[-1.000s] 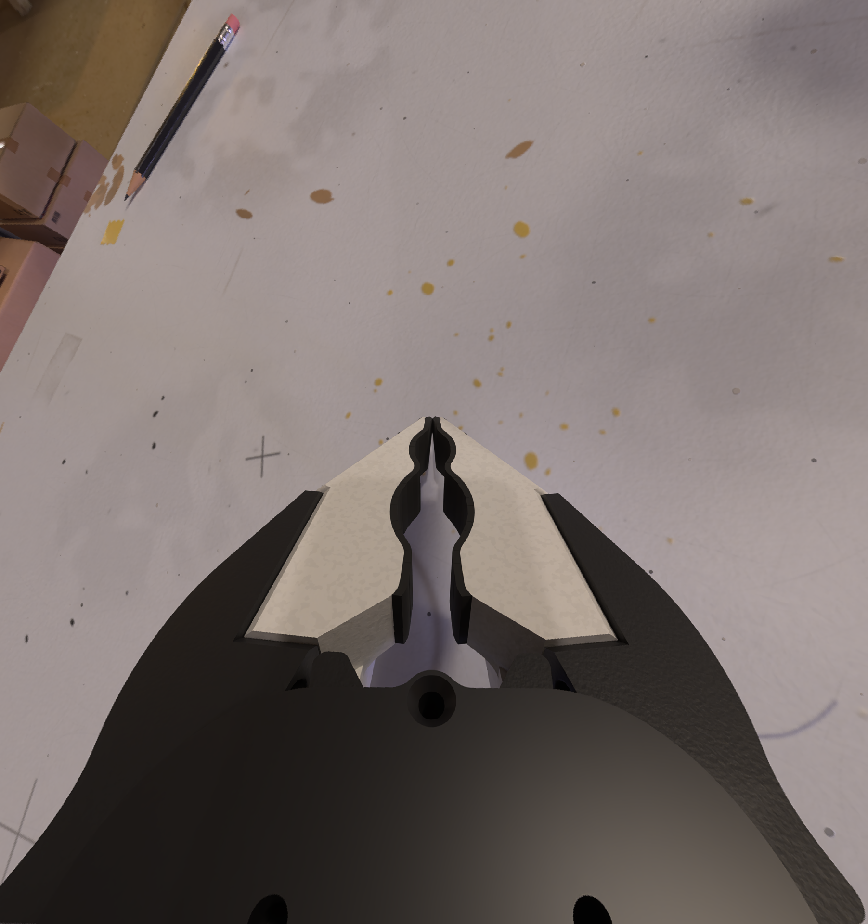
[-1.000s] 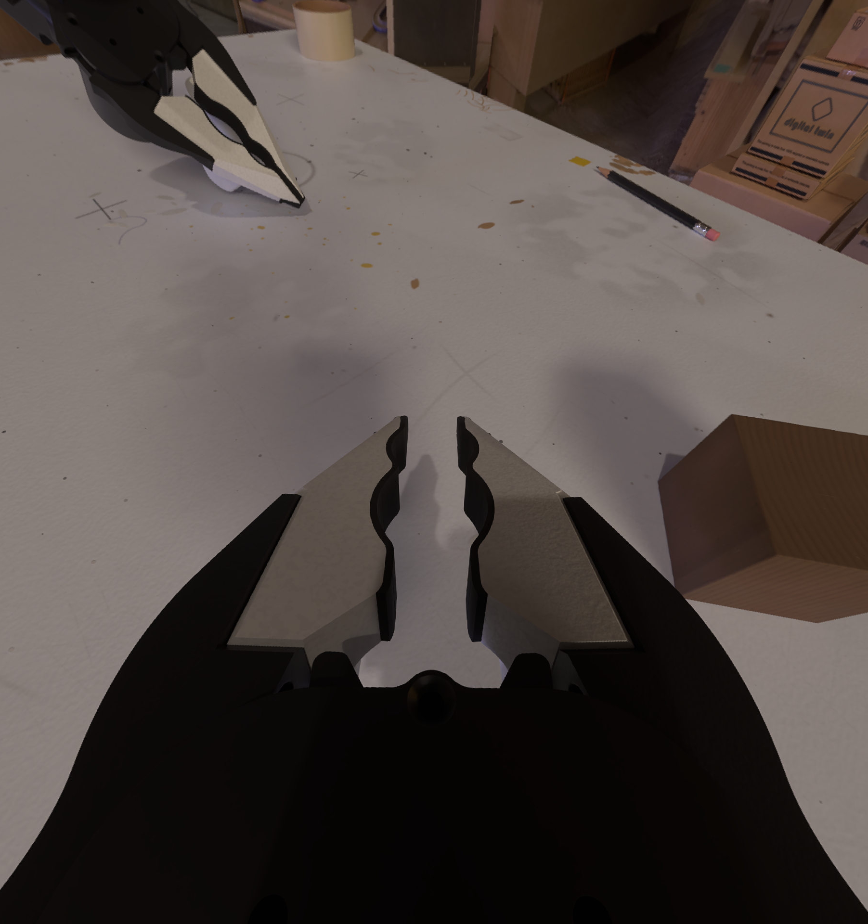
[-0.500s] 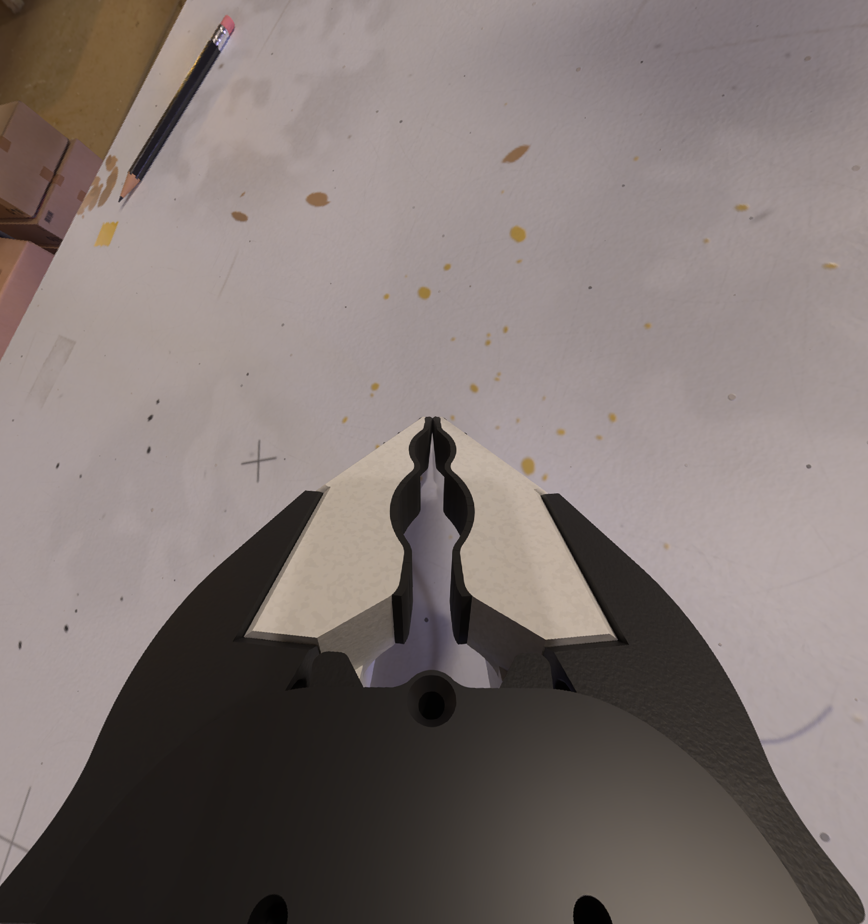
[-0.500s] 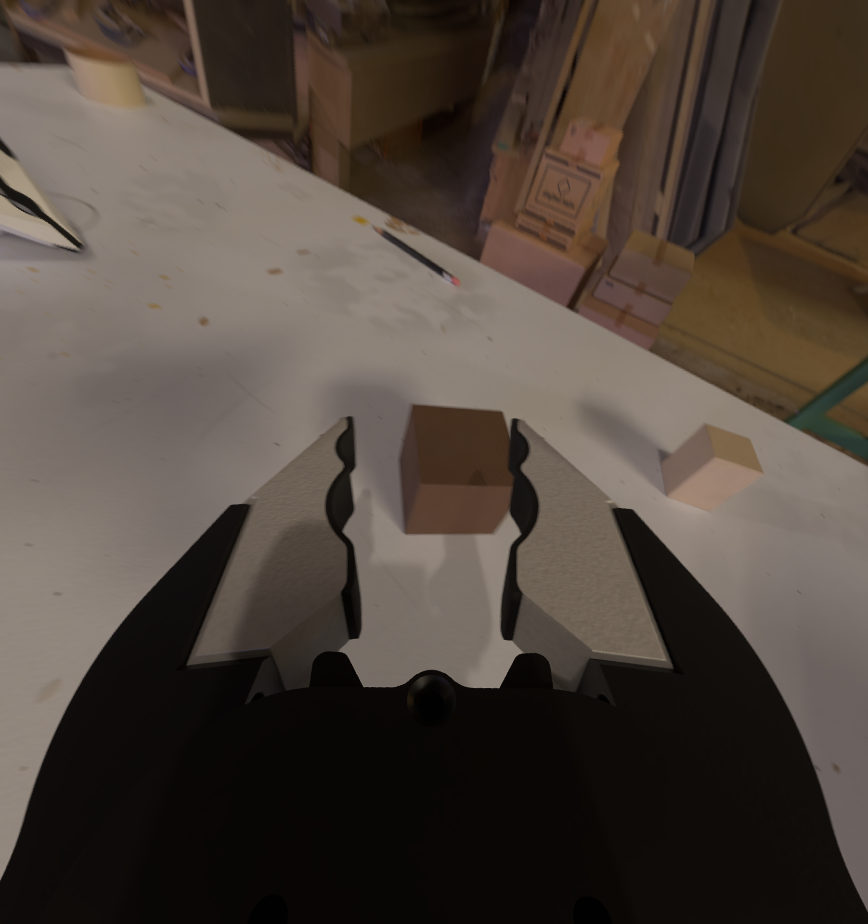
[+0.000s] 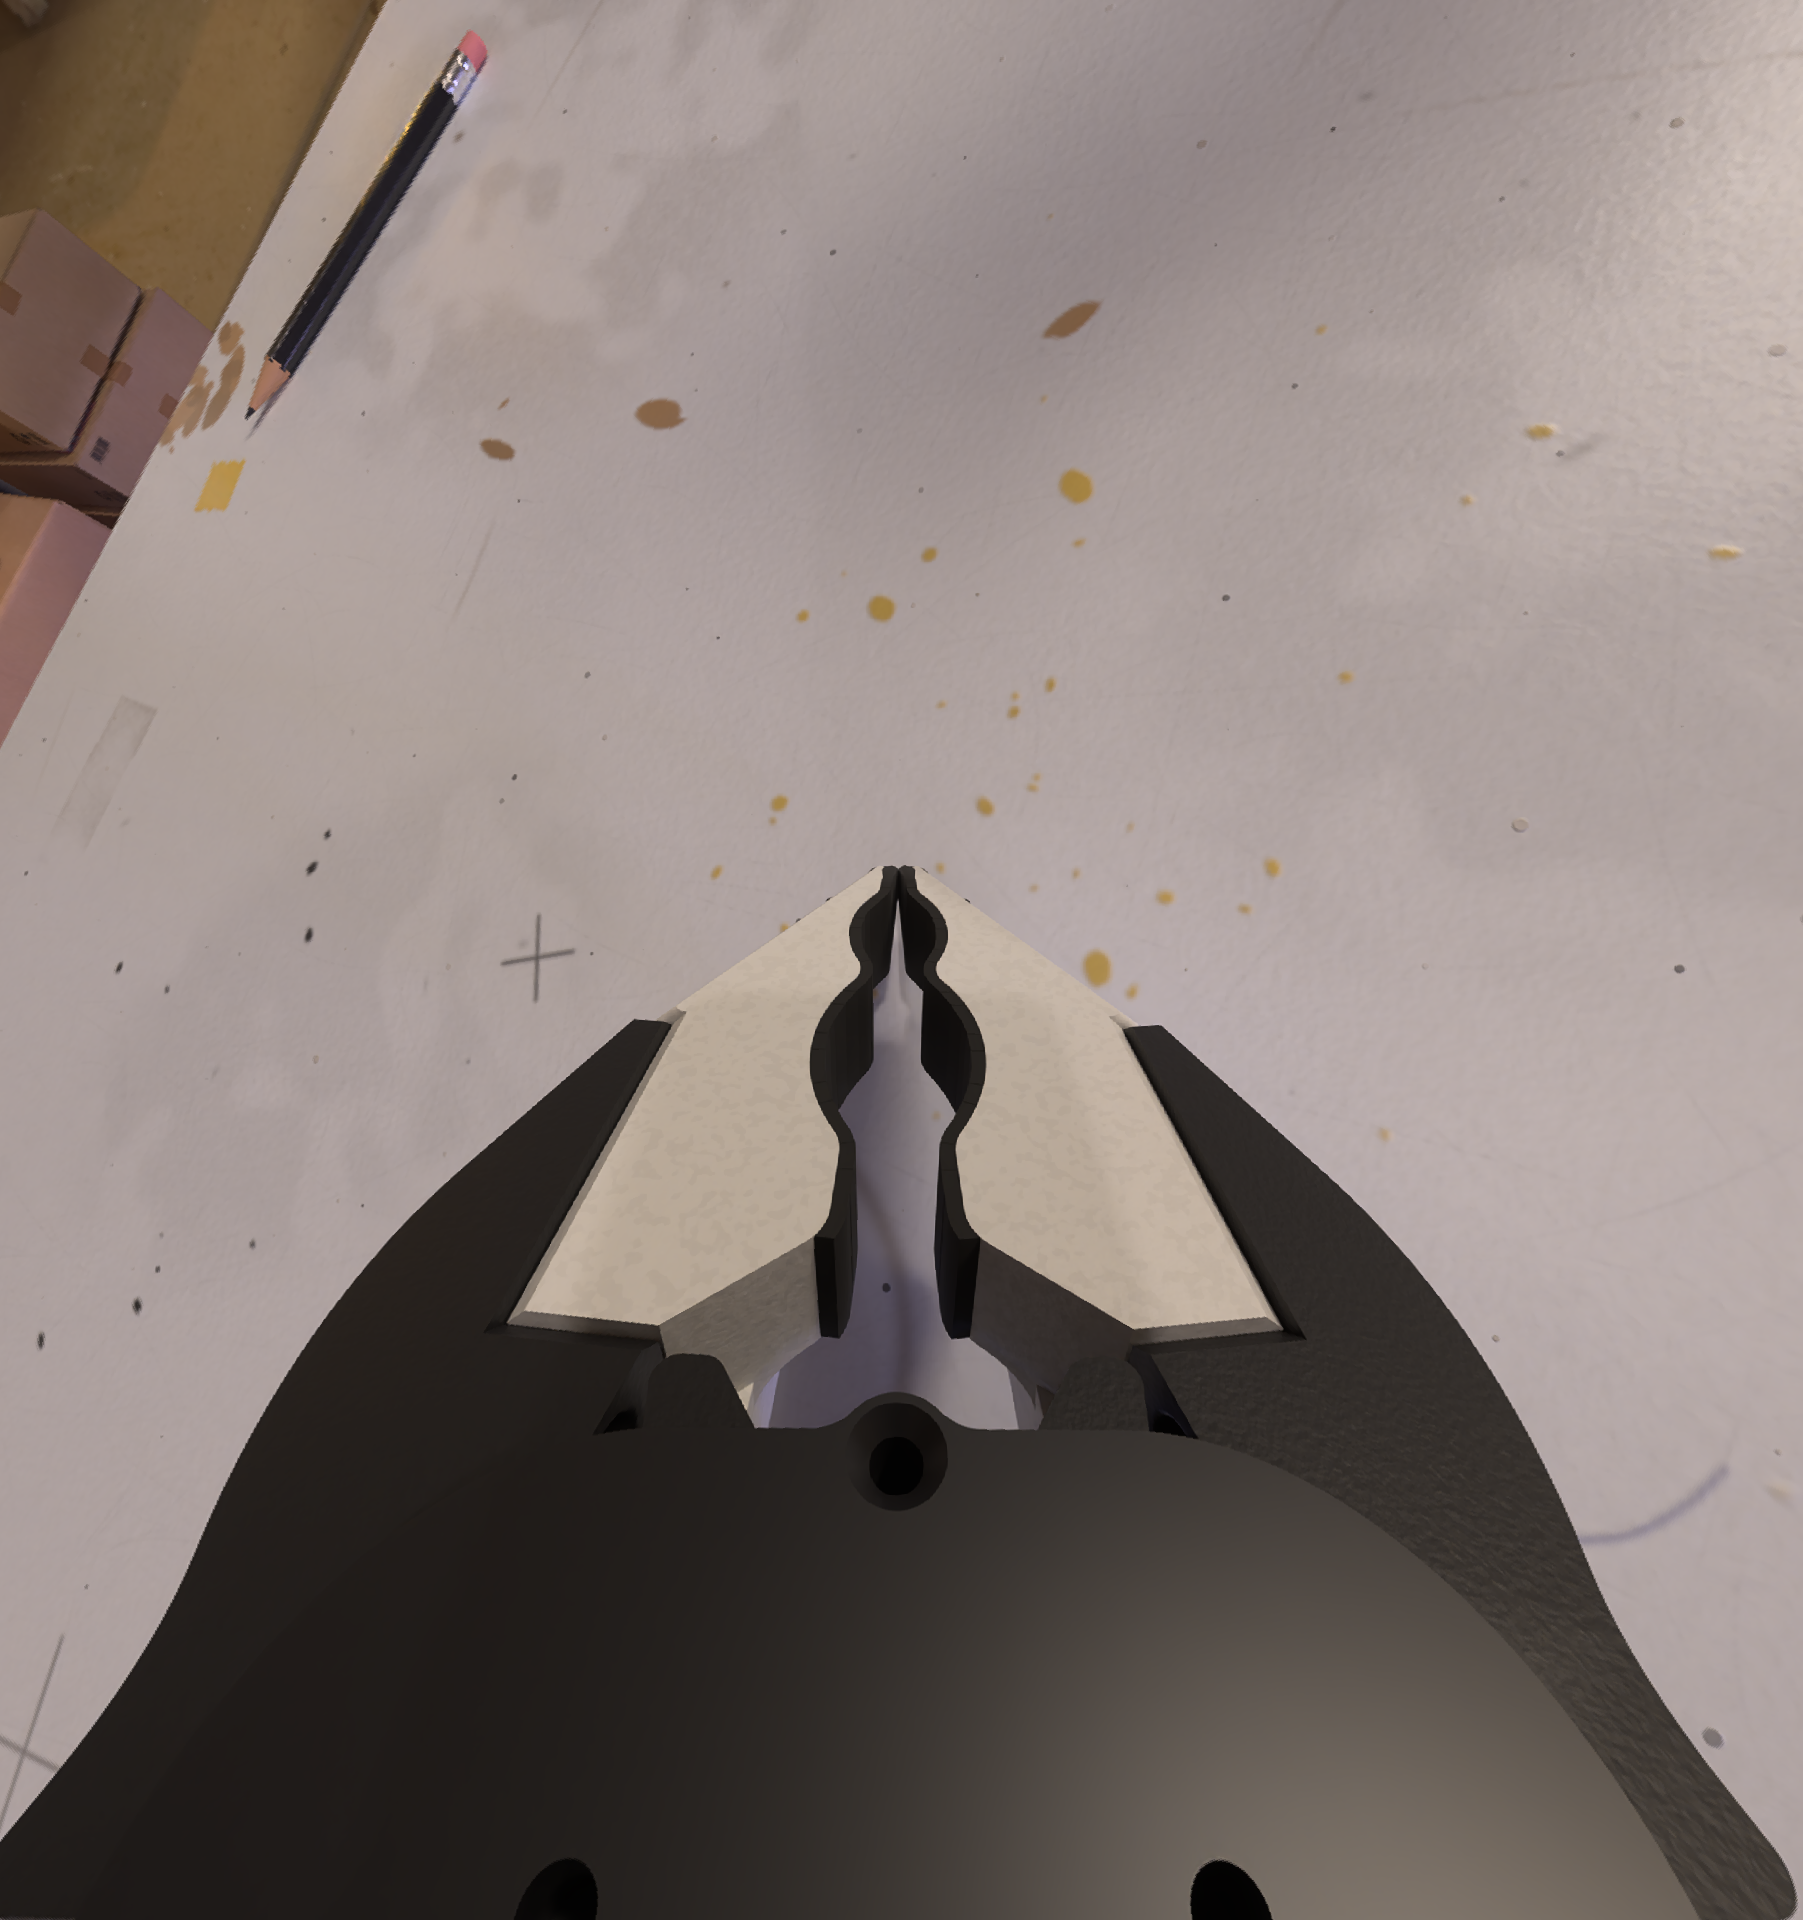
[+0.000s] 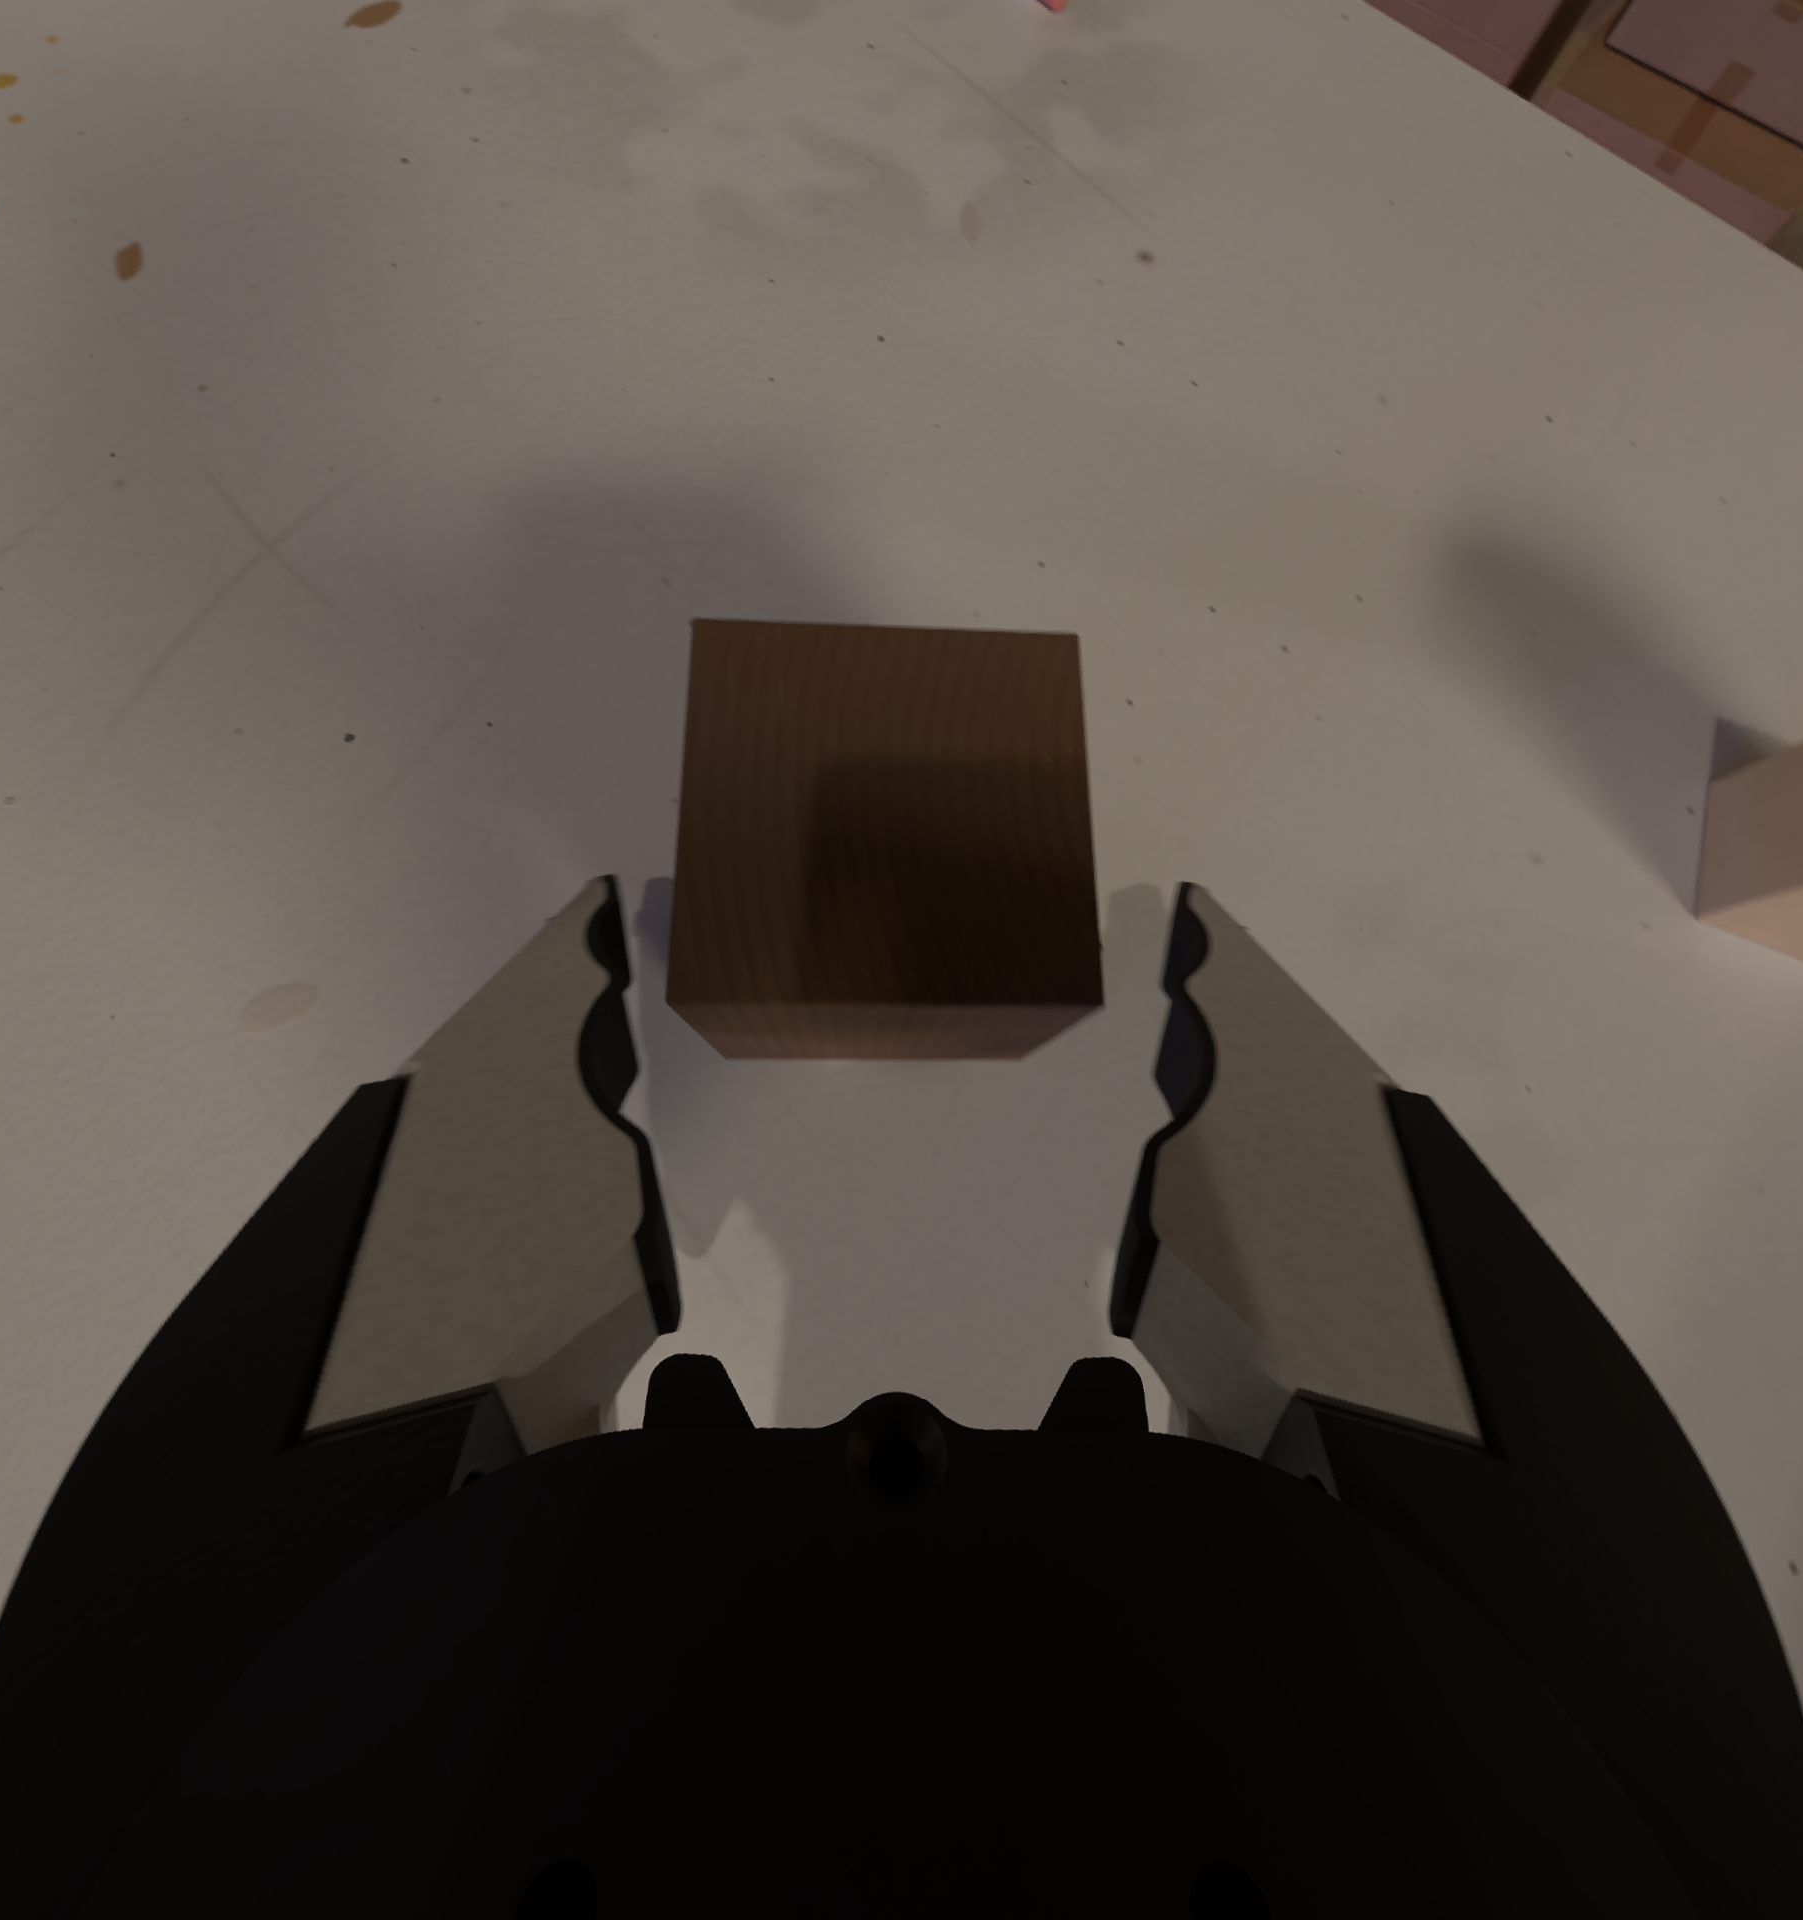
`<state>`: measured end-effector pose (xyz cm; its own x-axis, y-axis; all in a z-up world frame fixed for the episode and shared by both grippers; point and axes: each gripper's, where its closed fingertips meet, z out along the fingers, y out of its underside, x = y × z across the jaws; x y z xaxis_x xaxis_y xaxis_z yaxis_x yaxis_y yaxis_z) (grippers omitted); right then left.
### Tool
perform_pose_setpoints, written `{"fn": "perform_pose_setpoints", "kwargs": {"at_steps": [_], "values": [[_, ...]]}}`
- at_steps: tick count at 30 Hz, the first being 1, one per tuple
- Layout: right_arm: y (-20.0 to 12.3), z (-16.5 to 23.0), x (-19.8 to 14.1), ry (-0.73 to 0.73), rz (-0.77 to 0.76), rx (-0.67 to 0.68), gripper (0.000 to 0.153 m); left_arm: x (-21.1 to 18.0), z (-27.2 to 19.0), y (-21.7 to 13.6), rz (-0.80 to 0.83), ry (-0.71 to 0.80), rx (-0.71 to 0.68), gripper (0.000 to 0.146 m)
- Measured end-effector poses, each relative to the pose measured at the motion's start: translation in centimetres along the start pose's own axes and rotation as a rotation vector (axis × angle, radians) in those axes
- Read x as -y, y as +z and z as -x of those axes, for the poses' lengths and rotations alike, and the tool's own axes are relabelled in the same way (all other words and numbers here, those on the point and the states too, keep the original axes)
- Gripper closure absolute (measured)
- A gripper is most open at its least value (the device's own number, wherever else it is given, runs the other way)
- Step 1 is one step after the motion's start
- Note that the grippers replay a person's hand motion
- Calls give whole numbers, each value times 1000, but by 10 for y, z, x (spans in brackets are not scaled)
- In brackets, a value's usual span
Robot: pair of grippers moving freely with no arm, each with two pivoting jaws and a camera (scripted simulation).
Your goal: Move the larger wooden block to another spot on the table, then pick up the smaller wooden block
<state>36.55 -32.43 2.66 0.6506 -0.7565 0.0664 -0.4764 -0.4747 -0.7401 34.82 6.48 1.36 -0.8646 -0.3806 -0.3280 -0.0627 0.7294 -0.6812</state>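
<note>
- Black and grey, the right gripper point(image 6: 897, 894) is spread wide over the white table point(image 6: 357, 623), holding nothing.
- Dark brown, the big wooden block point(image 6: 881, 831) sits flat on the table, its near end between the two fingertips point(image 6: 596, 935). Small gaps show on both sides, so nothing touches it.
- Pale, the small wooden block point(image 6: 1780, 842) sits on the table at the right edge, apart from the big one.
- Pinched tight on nothing, the left gripper point(image 5: 897, 873) is above the table with yellow paint spots point(image 5: 1073, 485).
- Far left, a black pencil point(image 5: 357, 229) lies near the table edge, with cardboard boxes point(image 5: 35, 322) beyond it.
</note>
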Motion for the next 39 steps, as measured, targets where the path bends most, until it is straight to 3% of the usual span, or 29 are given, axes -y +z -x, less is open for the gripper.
{"fn": "perform_pose_setpoints", "kwargs": {"at_steps": [2, 8, 17, 21, 25, 26, 27, 29, 31, 33, 36, 39], "values": [[4, 5, 5, -18, -9, 18, 66, 0, 0, 0, 0, -1, -1, 146], [11, 66, 40, -122, -76, 205, 66, 0, 0, 0, 1, -3, -4, 146], [36, 219, 86, -550, -76, 654, 67, 0, -1, 0, -2, 3, -5, 146], [59, 252, 82, -629, -31, 783, 67, 0, -1, 0, -3, 7, -5, 146], [63, 260, 86, -604, -25, 825, 66, 0, -2, -1, -5, 10, -8, 146], [63, 257, 89, -594, -35, 800, 55, 0, -2, -1, -5, 11, -8, 146], [59, 249, 93, -585, -56, 768, 34, 0, -2, -1, -5, 11, -8, 146], [51, 215, 101, -549, -97, 673, 23, 0, -2, -1, -6, 11, -10, 146], [45, 147, 111, -448, -147, 474, 24, 0, -2, -1, -5, 10, -12, 146], [35, 54, 112, -288, -196, 219, 30, 0, -2, -1, -5, 7, -14, 146], [12, -87, 82, -28, -187, -137, 42, 0, -2, -1, -5, 5, -17, 146], [-7, -177, 41, 126, -154, -352, 43, 1, -3, -1, -6, -2, -26, 146]]}}
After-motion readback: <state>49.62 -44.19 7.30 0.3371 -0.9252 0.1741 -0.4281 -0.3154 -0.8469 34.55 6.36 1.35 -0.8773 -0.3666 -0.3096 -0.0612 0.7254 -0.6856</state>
